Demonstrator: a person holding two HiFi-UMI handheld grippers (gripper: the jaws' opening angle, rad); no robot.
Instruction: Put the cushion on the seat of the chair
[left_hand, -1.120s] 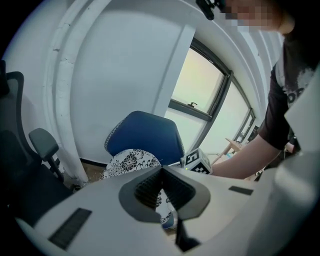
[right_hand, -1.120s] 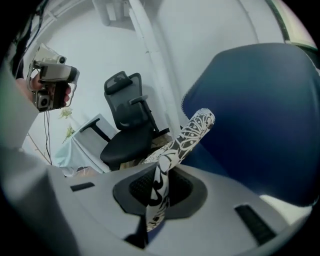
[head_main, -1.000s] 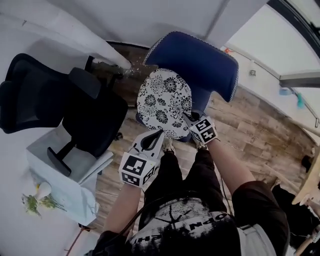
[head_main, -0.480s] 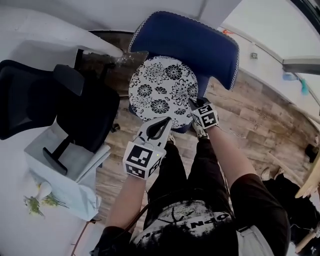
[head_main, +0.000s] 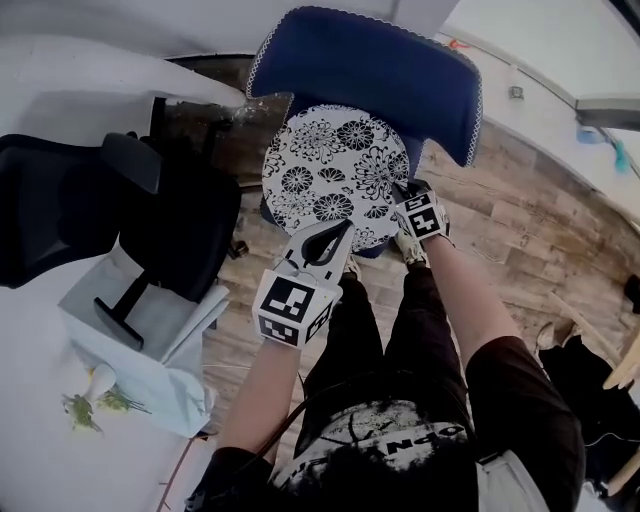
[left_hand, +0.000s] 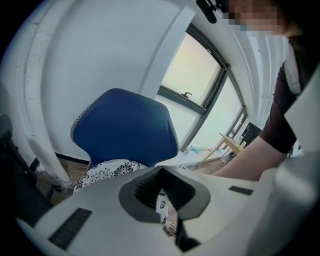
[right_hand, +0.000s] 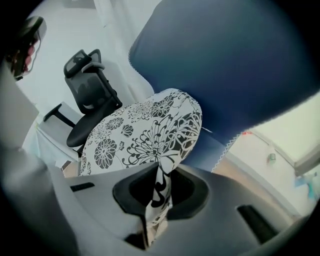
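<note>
A round cushion (head_main: 335, 172) with a black-and-white flower print lies tilted over the seat (head_main: 378, 247) of the blue chair (head_main: 385, 72), in front of its backrest. My right gripper (head_main: 402, 192) is shut on the cushion's near right edge; in the right gripper view the fabric (right_hand: 159, 192) is pinched between the jaws. My left gripper (head_main: 343, 228) is at the cushion's near edge, jaws shut, with printed fabric (left_hand: 162, 209) showing between them. The cushion (right_hand: 145, 132) hides most of the seat (right_hand: 212, 146).
A black office chair (head_main: 130, 205) stands close on the left of the blue chair. A white box-like table (head_main: 150, 345) and a small flower sprig (head_main: 92, 402) lie lower left. The person's legs (head_main: 400, 330) stand on wooden floor (head_main: 520, 240); a window (left_hand: 197, 75) lies behind.
Both grippers carried the cushion forward and down toward the blue chair. It now sits lower against the backrest, covering more of the seat. Both grips stayed as they were.
</note>
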